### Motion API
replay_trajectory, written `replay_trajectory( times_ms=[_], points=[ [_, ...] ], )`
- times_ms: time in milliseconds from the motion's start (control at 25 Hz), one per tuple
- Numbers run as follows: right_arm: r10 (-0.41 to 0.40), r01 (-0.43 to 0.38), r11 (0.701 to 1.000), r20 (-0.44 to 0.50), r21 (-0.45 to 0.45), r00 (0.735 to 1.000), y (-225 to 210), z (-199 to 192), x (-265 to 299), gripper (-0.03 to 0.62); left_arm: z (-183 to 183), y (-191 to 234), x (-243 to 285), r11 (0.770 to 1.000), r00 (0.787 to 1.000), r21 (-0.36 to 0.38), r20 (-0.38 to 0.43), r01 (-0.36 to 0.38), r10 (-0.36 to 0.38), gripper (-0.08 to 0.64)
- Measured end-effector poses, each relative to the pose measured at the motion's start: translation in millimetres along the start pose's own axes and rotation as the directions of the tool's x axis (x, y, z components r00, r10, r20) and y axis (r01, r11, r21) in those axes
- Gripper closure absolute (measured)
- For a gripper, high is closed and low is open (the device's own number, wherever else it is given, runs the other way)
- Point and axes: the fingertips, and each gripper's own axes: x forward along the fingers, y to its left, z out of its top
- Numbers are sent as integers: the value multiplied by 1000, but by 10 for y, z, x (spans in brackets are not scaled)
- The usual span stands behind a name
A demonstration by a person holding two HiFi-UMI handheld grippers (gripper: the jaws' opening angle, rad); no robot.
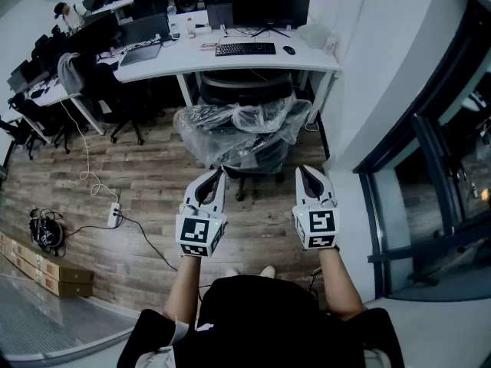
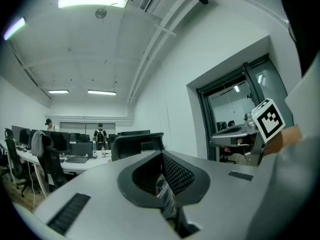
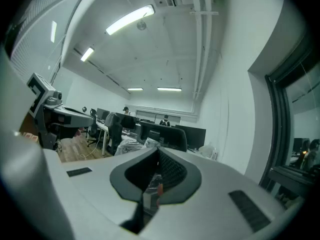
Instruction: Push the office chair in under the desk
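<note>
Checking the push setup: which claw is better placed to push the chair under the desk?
Left, probably. The left claw, shut, points at the chair nearer its middle. The right claw, also shut, points past the chair's right edge.

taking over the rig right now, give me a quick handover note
Left gripper: shut, holding nothing, tip at the near edge of the plastic-wrapped office chair. I cannot tell whether it touches.
Right gripper: shut, holding nothing, tip at the same edge, further right.
Chair: on the wood floor in front of the white desk, with its wheeled base out on the person's side.
Done: both grippers are lined up behind the chair.
Left: push the chair straight ahead until it sits under the desk.
</note>
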Motion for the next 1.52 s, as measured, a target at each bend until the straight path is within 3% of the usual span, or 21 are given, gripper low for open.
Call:
replay_trajectory(
  times_ms=[280,480,800,1240,1520],
  points=[
    [31,-32,999,13,36,999,-68,-62,-79,568,6,-176,45,1000,1000,-14,-9,10,-10,543],
    [46,-46,999,10,28,999,-198,-156,-163,568,-42,-329,95,1000,1000,15,-20,1,-1,543],
    [94,-94,996,-15,-1,995,-155,-398,-201,568,-191,-475,68,1000,996,-1,-83,-25,25,543],
    [152,-152,988,-12,-34,988,-81,-358,124,568,-292,-257,312,999,994,-24,-103,-45,42,543],
    [176,-176,984,-12,-39,984,-85,-324,610,566,-355,55,662,999,995,30,-94,-31,34,543]
  ],
)
